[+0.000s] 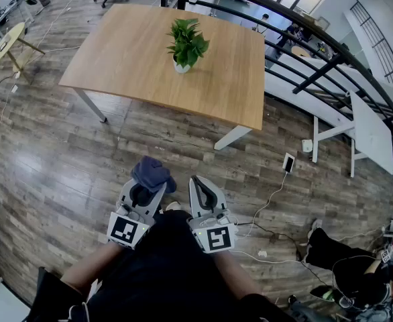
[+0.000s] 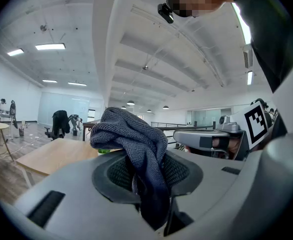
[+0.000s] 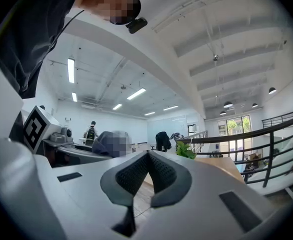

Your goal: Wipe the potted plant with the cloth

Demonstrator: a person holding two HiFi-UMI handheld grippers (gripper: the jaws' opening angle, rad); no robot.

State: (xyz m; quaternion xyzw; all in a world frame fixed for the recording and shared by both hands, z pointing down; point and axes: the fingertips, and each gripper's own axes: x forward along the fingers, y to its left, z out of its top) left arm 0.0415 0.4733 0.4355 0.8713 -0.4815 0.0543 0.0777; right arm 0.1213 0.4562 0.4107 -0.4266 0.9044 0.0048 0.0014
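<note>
Dark grey waffle-knit cloth (image 2: 132, 134), crumpled, in the left claw (image 2: 147, 170).

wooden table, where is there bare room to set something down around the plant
The wooden table holds only the potted plant, at about its middle. Free: the broad left part out to the left edge, the near strip between pot and front edge, and the right end toward the railing. Only the leaves' spread is crowded.
</note>
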